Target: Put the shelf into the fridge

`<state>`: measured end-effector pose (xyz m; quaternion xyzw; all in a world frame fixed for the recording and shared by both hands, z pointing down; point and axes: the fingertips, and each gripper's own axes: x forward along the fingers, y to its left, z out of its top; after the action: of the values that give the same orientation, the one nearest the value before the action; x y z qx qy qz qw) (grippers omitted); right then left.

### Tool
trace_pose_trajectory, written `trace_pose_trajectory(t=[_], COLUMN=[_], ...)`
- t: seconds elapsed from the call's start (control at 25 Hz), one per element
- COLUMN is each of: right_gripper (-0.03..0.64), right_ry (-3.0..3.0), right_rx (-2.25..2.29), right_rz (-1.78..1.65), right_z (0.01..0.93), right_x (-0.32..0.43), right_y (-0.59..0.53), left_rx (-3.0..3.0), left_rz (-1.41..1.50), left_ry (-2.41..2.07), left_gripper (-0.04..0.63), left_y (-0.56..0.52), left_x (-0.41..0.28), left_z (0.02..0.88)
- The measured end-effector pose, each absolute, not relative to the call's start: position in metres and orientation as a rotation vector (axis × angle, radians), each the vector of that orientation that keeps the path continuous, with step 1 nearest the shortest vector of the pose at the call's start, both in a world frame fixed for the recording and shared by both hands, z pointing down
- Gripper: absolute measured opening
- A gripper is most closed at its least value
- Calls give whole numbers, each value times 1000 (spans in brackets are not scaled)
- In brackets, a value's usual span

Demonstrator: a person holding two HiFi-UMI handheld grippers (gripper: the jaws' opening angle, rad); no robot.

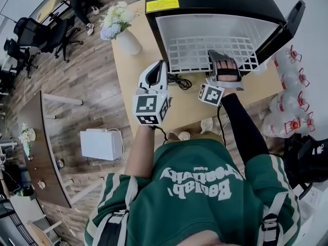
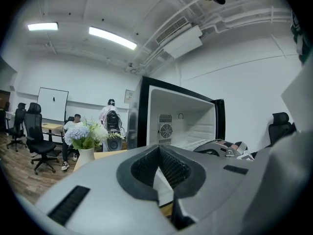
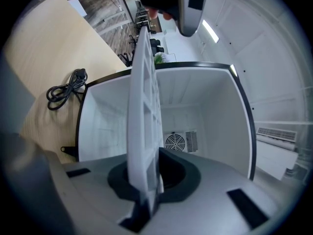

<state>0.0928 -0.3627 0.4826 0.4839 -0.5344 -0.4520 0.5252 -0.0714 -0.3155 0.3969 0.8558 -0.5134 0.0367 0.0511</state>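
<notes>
Green sweatshirt [image 1: 205, 188] is filling the head view's foreground; beyond it, the right hand-held gripper [image 1: 223, 58] is gripping the white shelf [image 1: 195, 53] in the open fridge's [image 1: 205, 4] mouth. Left gripper view: the left hand-held gripper [image 2: 159, 148] is hovering clenched and empty, facing the fridge. Right gripper view: the jaws are pinching the shelf's edge, with a cable [image 3: 66, 89] lying on the counter [image 3: 49, 43] alongside.

Bright, even light from ceiling strip lights [image 2: 112, 37]; gripper views bend and darken at edges, jaws blurred.
</notes>
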Motion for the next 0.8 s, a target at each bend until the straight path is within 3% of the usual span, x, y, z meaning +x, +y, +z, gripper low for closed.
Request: trace_pose_trajectory(t=[0.8], right_gripper=[18], right_ry=[-1312], right_rx=[1143], right_rz=[-1074], right_z=[485], right_x=[91], right_y=[-387], left_rx=[2589], left_rz=[98], left_ry=[-1601], left_gripper=[0], left_y=[-326], left_x=[-70], left_z=[394])
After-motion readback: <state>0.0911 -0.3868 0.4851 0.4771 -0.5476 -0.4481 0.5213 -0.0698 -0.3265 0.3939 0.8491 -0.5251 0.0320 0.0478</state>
